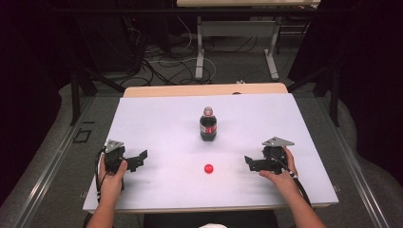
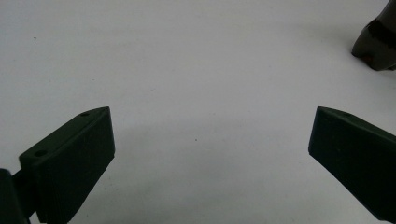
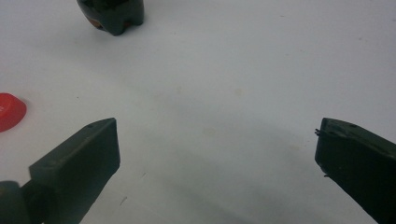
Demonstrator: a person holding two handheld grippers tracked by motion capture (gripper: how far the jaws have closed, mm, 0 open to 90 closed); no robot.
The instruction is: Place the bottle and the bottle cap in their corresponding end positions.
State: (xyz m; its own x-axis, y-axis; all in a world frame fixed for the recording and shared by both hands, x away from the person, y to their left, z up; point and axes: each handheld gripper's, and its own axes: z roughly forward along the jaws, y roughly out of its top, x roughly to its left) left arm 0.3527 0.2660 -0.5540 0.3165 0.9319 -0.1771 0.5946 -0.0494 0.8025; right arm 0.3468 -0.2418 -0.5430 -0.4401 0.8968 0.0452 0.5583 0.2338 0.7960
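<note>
The cola bottle [image 1: 207,124] stands upright at the middle of the table [image 1: 157,118], nearer its far edge than its near edge, with no cap on its neck. The red cap [image 1: 208,168] lies apart from it, toward the near edge, between the two grippers and closer to the right one. The left gripper [image 1: 140,157] rests near the left edge, jaws spread wide with nothing between them; its own view shows bare surface and the bottle's base [image 2: 377,44] at upper right. The right gripper [image 1: 247,161] rests near the right edge, jaws likewise spread and empty; its view shows the cap [image 3: 9,111] at left and the bottle's base [image 3: 112,15] beyond. The table top is white and matte. Behind it are a grey floor, loose cables and a second table's legs. Both hands grip from the near edge, jaws pointing inward.
</note>
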